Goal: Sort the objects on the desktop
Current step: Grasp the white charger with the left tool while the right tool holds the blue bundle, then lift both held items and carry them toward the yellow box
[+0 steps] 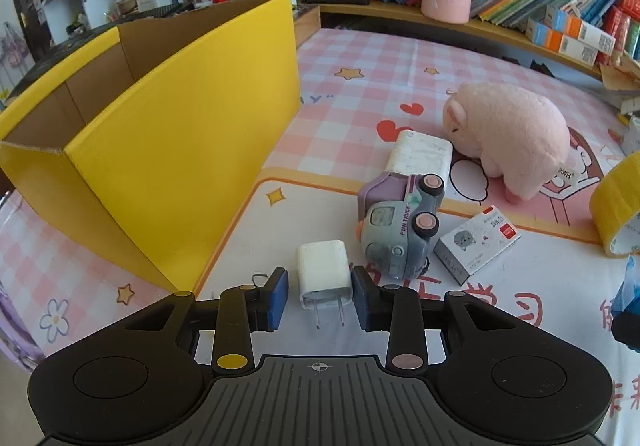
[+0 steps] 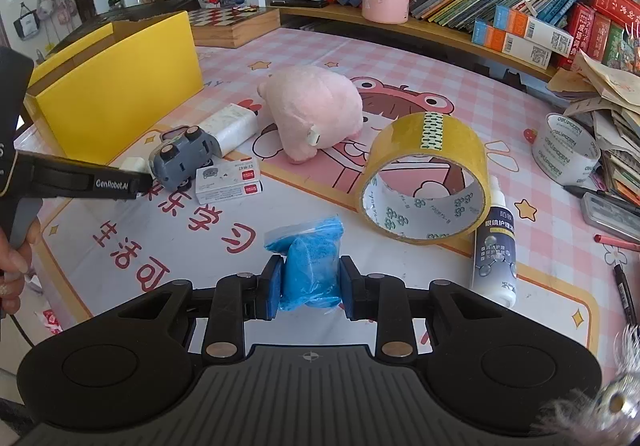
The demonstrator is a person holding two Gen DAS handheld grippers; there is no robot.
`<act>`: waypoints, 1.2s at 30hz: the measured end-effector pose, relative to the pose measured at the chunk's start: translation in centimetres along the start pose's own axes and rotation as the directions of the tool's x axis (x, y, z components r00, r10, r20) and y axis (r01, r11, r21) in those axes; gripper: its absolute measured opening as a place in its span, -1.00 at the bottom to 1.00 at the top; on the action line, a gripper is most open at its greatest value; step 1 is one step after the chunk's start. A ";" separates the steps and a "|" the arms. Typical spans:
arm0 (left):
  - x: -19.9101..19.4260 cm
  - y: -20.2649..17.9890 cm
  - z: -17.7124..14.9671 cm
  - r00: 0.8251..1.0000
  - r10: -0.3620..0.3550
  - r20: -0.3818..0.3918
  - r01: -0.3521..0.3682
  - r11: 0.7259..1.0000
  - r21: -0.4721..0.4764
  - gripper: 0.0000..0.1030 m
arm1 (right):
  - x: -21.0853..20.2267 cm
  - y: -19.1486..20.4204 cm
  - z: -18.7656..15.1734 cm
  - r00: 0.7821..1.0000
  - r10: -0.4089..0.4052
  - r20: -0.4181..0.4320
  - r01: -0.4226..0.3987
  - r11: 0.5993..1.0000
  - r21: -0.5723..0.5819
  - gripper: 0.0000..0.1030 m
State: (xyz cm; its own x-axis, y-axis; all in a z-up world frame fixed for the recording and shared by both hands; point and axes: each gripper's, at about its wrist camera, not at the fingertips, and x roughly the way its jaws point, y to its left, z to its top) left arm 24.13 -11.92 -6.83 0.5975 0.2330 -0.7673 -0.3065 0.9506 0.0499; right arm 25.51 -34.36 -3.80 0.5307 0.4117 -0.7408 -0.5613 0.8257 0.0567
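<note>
From the left wrist camera, the left gripper (image 1: 319, 296) sits low over the desk mat (image 1: 256, 230) with a white USB charger plug (image 1: 324, 273) lying between its blue pads, prongs pointing back toward the camera. The right pad looks to be touching the plug's side while a thin gap shows at the left pad, so the jaws are narrowed around it but seemingly not yet clamped; the fisheye makes that hard to say for certain. Just to the right of the plug a grey toy truck (image 1: 400, 221) lies tipped on its side, with a small staple box (image 1: 476, 242) beyond it to the right and a pink plush pig (image 1: 516, 133) farther off. The open yellow cardboard box (image 1: 168, 149) stands to the left.

From the right wrist camera, the right gripper (image 2: 307, 284) has its pads pressed against both sides of a blue bag of powder (image 2: 310, 266), which bulges between them, so it appears held. A roll of yellow tape (image 2: 428, 177) stands just beyond on the right, a spray bottle (image 2: 495, 250) near right.

The step in hand looks like the pick-up for both arms. Next, the left jaws need to finish closing squarely on the plug without nudging the truck, then each item must be carried left to the yellow box.
</note>
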 end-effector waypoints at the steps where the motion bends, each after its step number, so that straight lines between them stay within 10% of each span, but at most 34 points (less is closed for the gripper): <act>1: 0.0 0.1 -0.1 1.000 -0.005 0.010 0.005 1.000 -0.007 -0.36 | 0.0 0.0 0.0 1.000 -0.001 -0.003 0.001 1.000 0.002 -0.48; 17: -3.8 -0.2 -0.5 0.990 -0.128 0.066 0.129 0.992 -0.003 -0.52 | -0.4 0.7 -0.1 1.000 0.013 0.001 -0.013 1.000 0.010 -0.48; 36: -10.0 2.9 0.9 0.932 -0.317 0.175 0.316 0.948 0.032 -0.51 | -5.3 1.6 0.9 0.995 -0.067 0.075 0.054 0.985 0.162 -0.48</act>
State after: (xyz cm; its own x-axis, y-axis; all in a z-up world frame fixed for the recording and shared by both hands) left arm 17.94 -11.33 1.60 0.7835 -0.0482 -0.6195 -0.0781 0.9814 -0.1752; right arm 22.35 -34.82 0.80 0.6127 0.3834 -0.6910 -0.4219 0.8981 0.1242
